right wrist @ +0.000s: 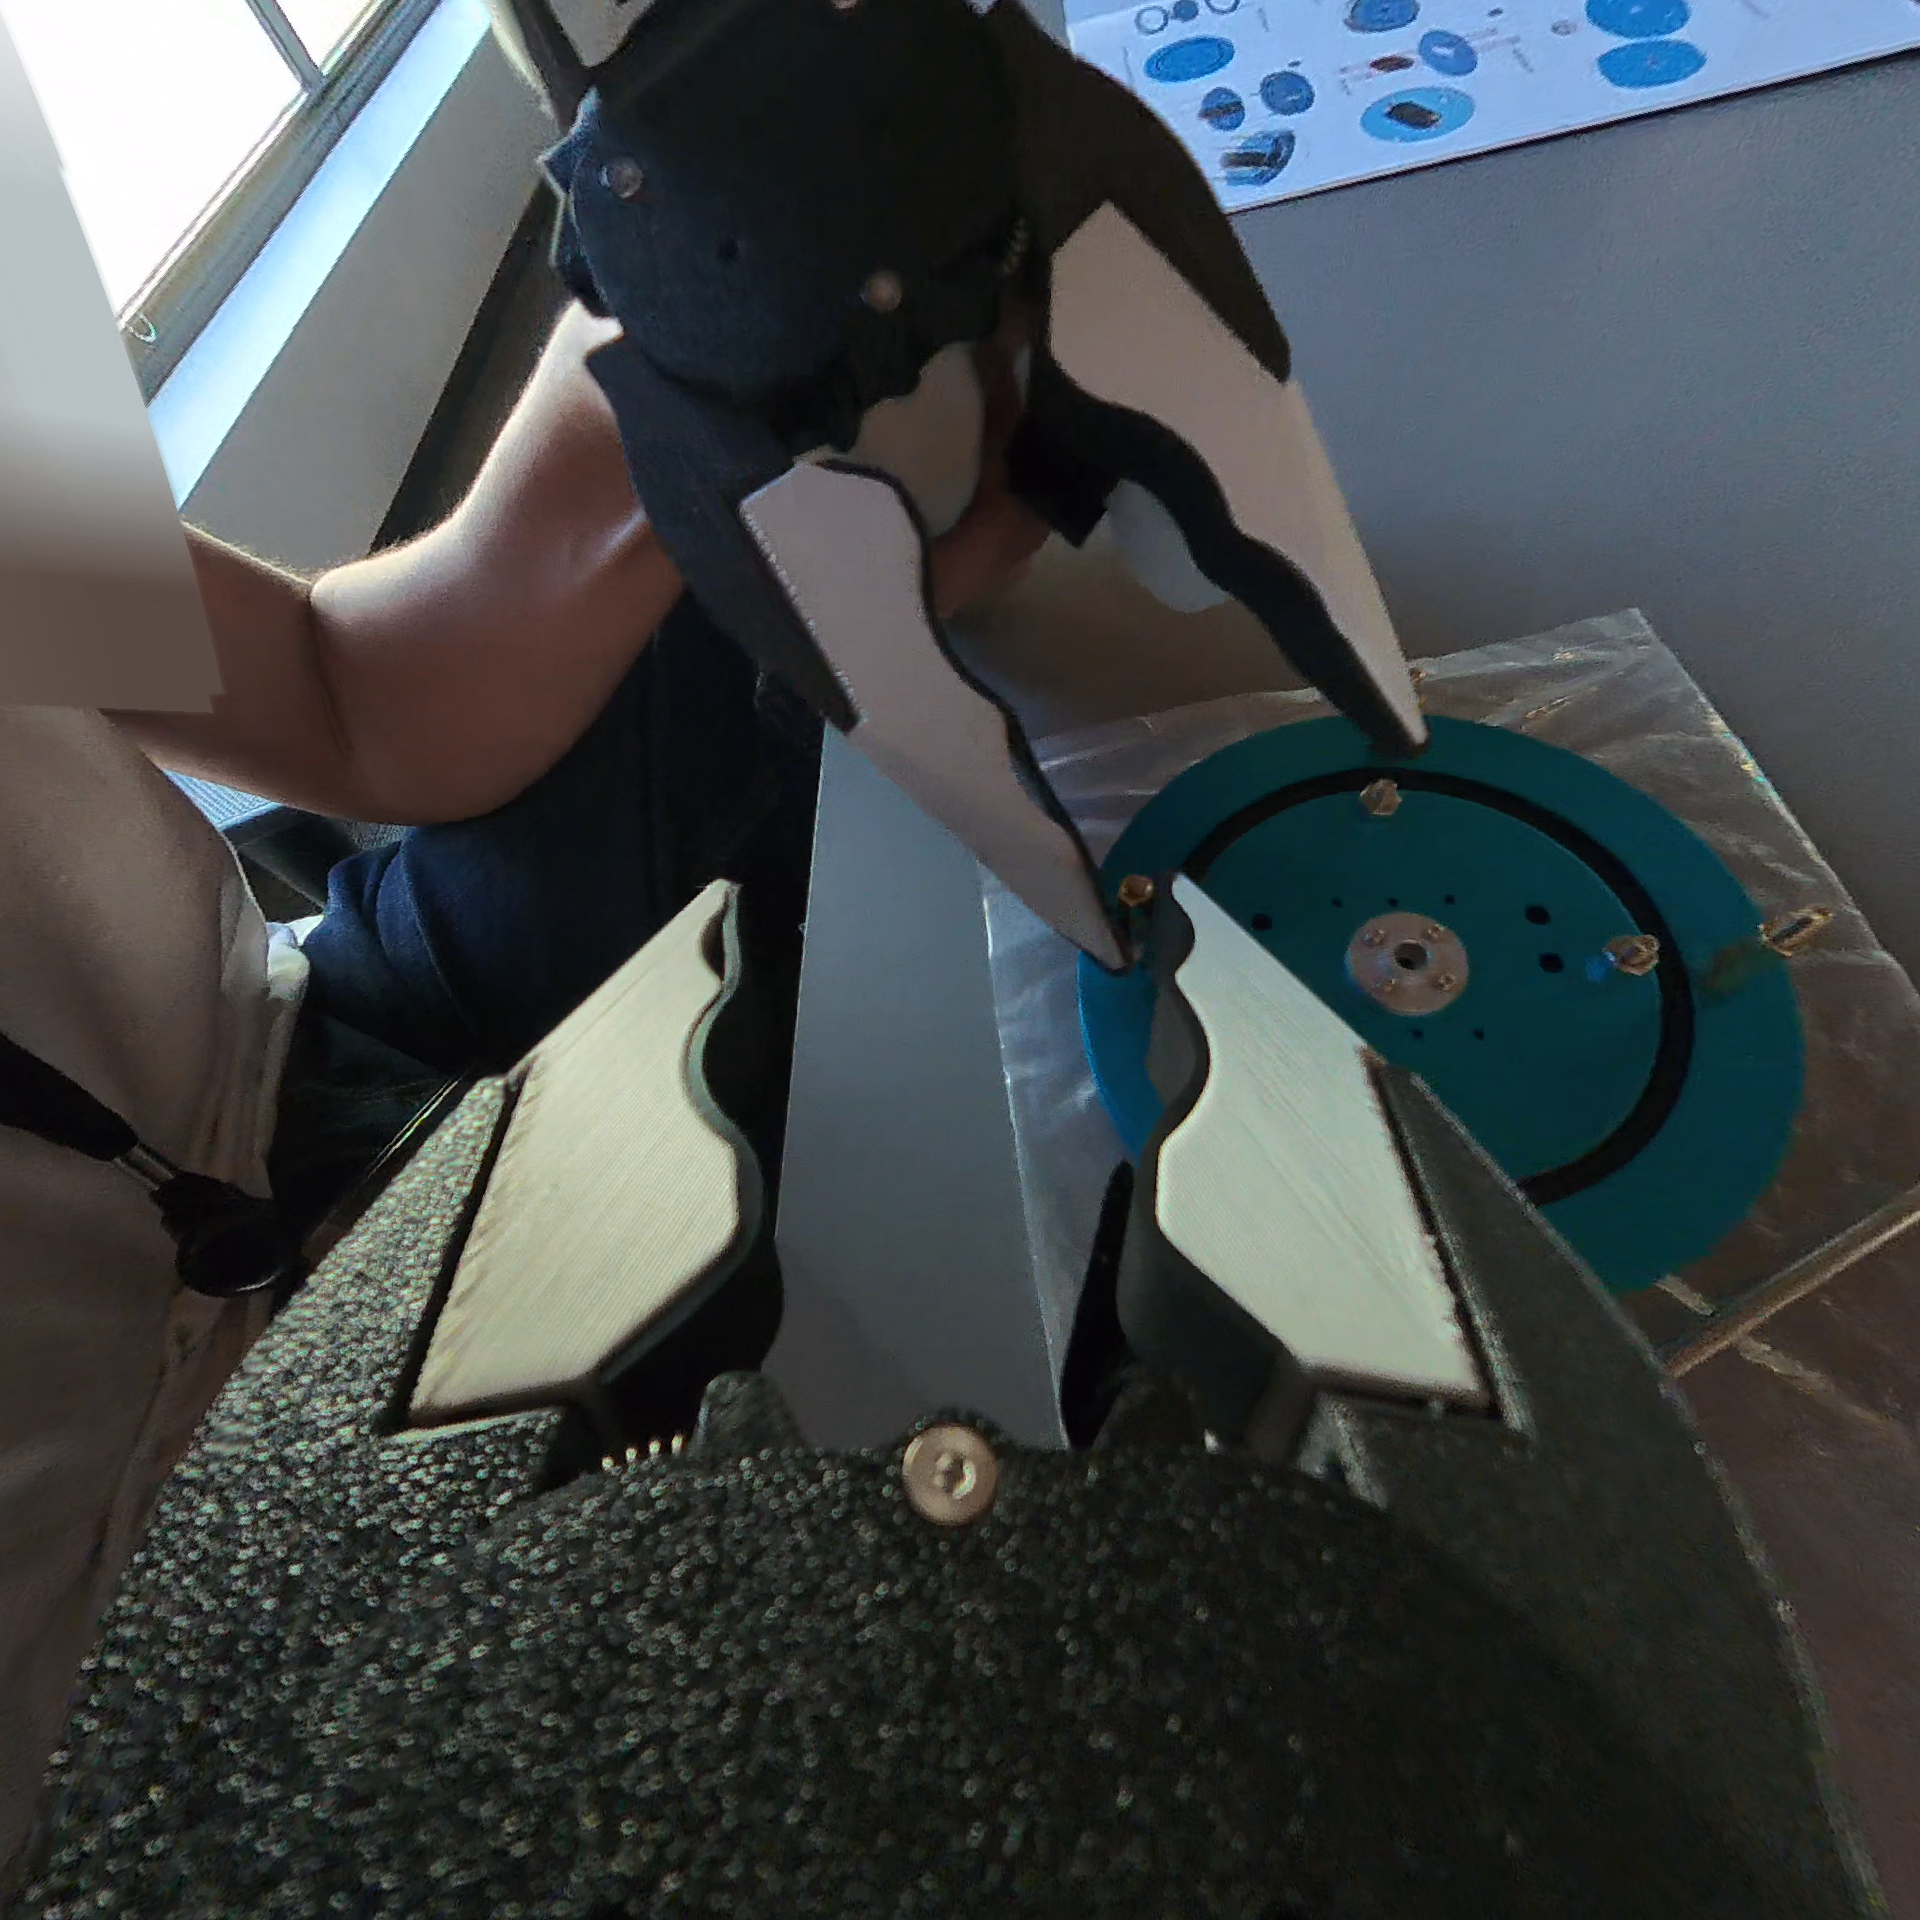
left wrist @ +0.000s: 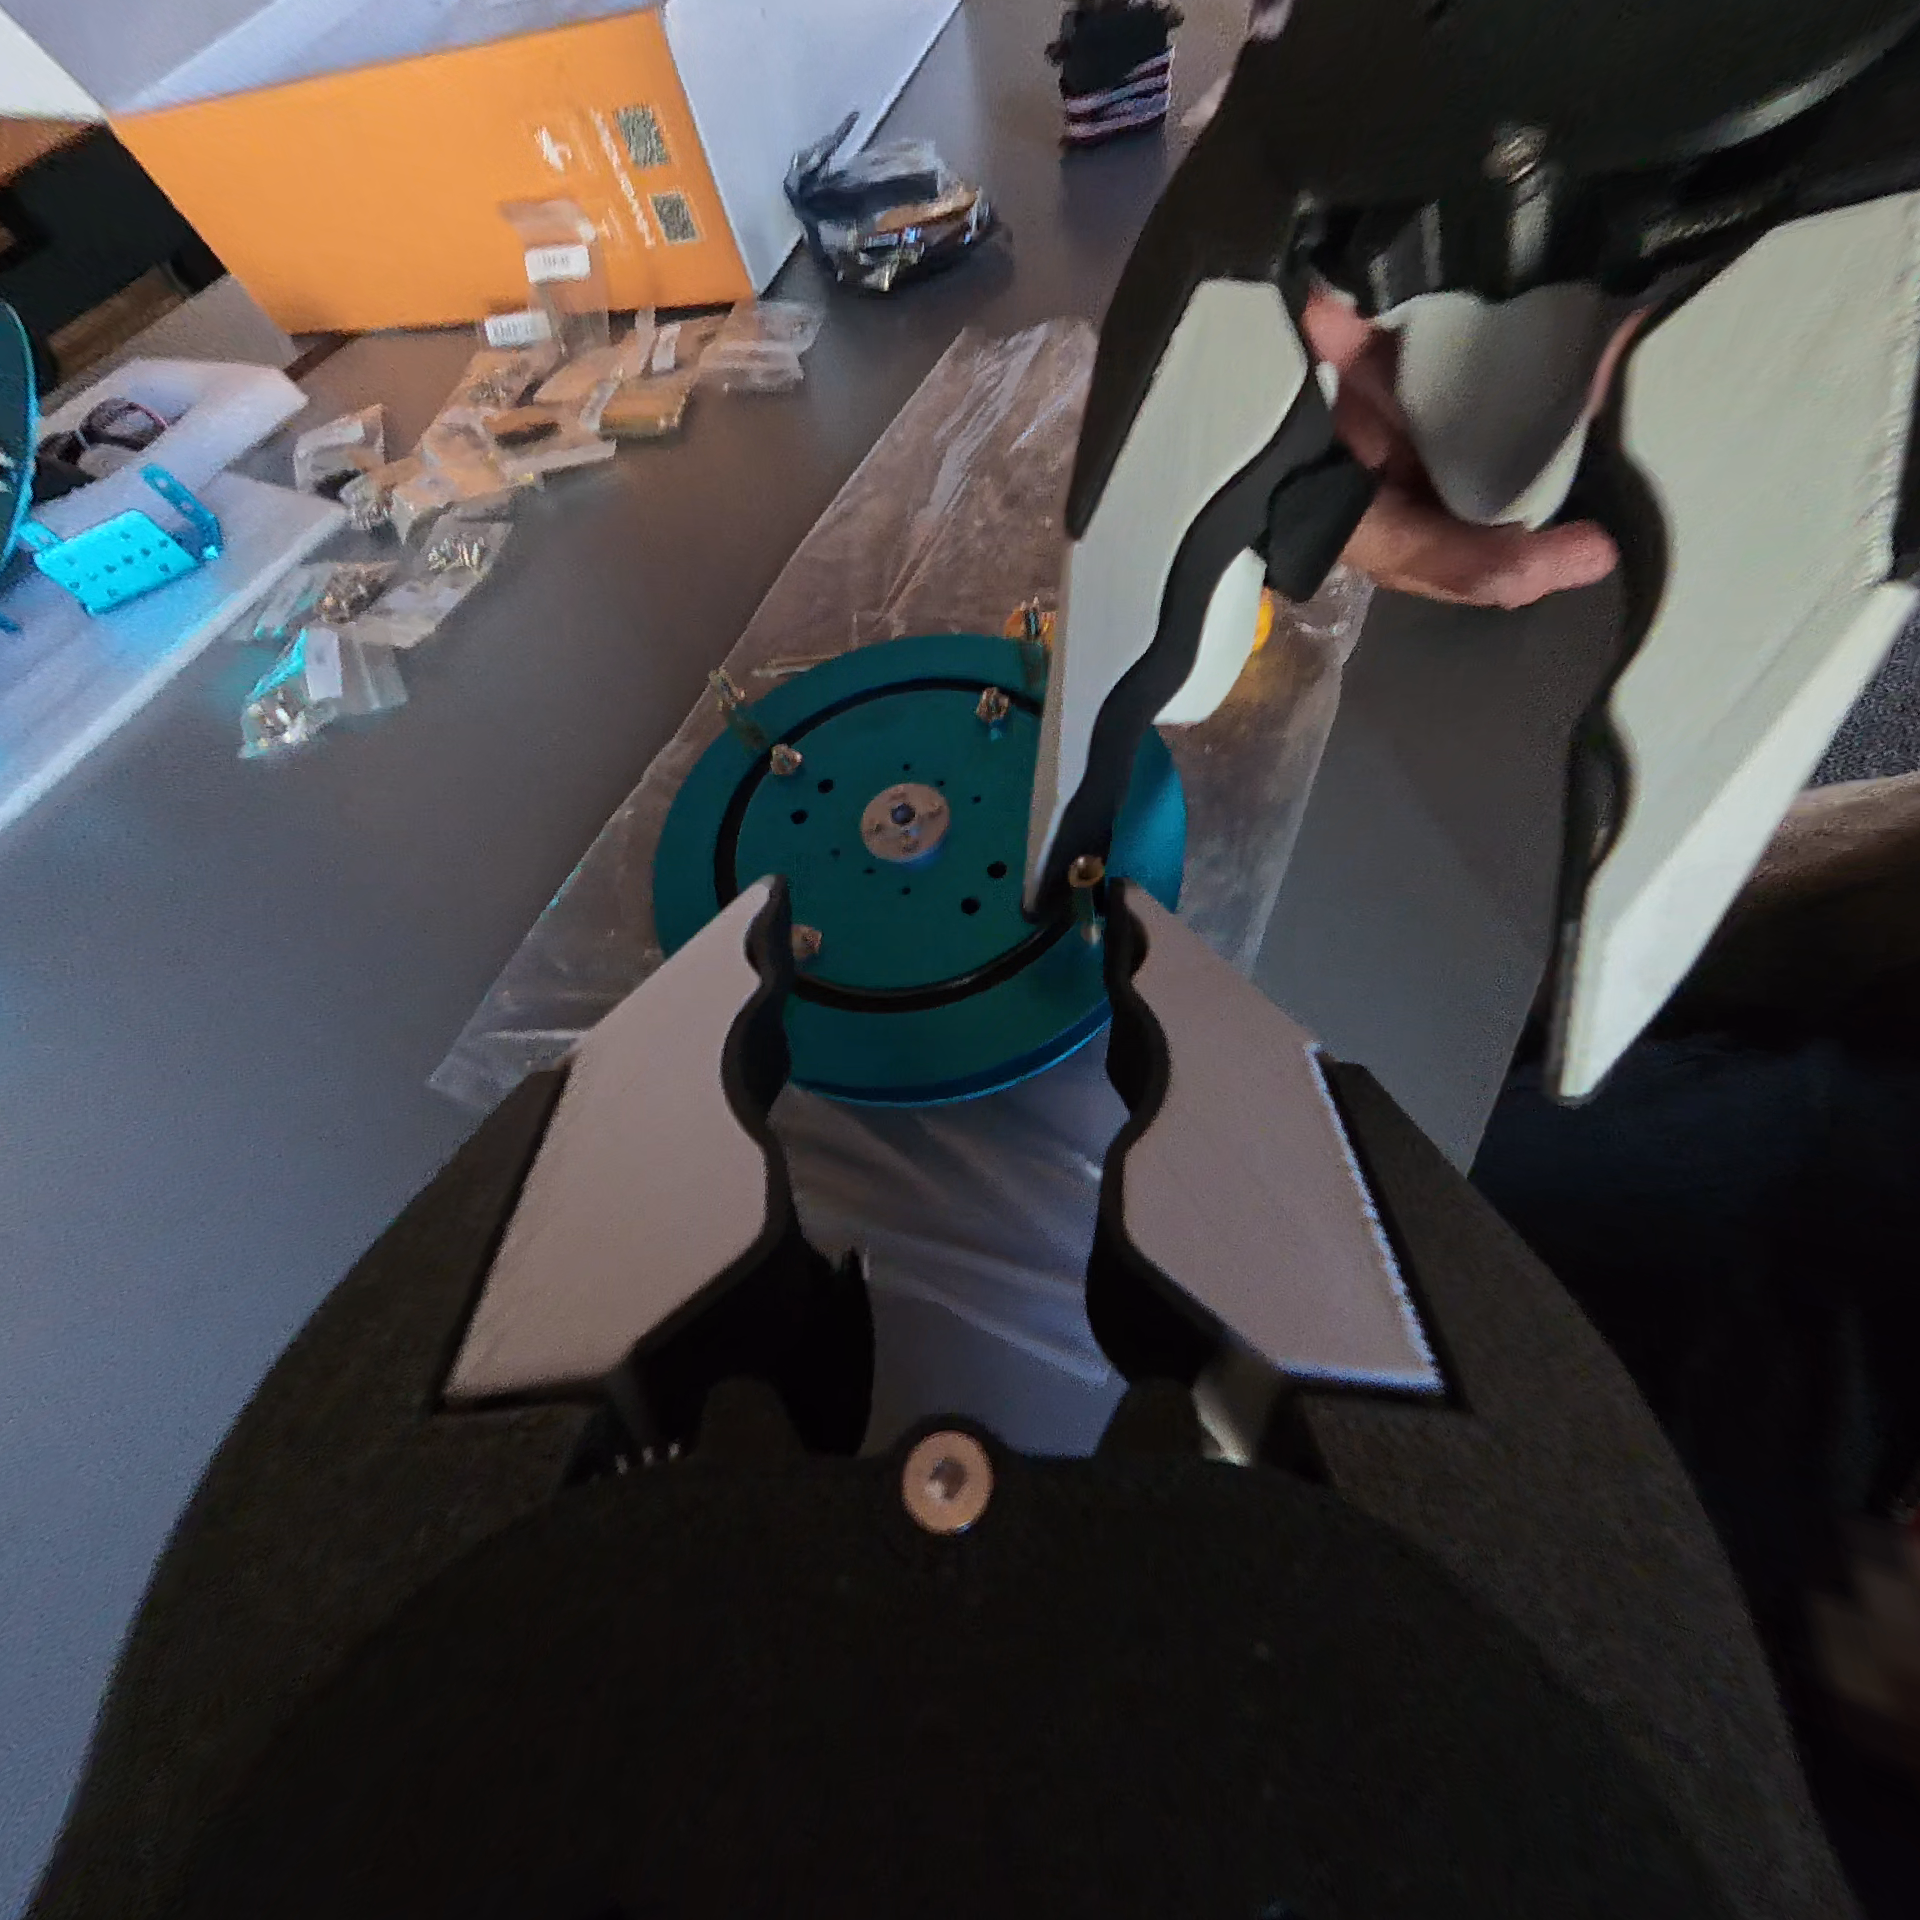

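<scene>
A teal round disc [left wrist: 894, 894] with a black ring, a silver hub [left wrist: 904, 821] and several upright brass standoffs lies on a clear plastic bag [left wrist: 935, 520] on the grey table. My left gripper [left wrist: 945, 894] is open and empty, its tips over the disc's near part. My right gripper [right wrist: 951, 888] is open and empty at the disc's [right wrist: 1507, 1039] edge. One brass standoff [right wrist: 1138, 888] stands between the right gripper's right fingertip [right wrist: 1184, 914] and a left gripper fingertip [right wrist: 1101, 935]; it also shows in the left wrist view [left wrist: 1086, 868]. I cannot tell whether either tip touches it.
An orange and white box [left wrist: 416, 187], several small bags of hardware [left wrist: 468, 436] and a blue bracket [left wrist: 125, 561] lie at the far left. A printed sheet [right wrist: 1455, 83] lies beyond the disc. A loose standoff [right wrist: 1797, 925] lies on the plastic. A person's arm [right wrist: 468, 665] is at the table edge. The blue bracket [left wrist: 125, 561] is about 35 cm from my left fingertips.
</scene>
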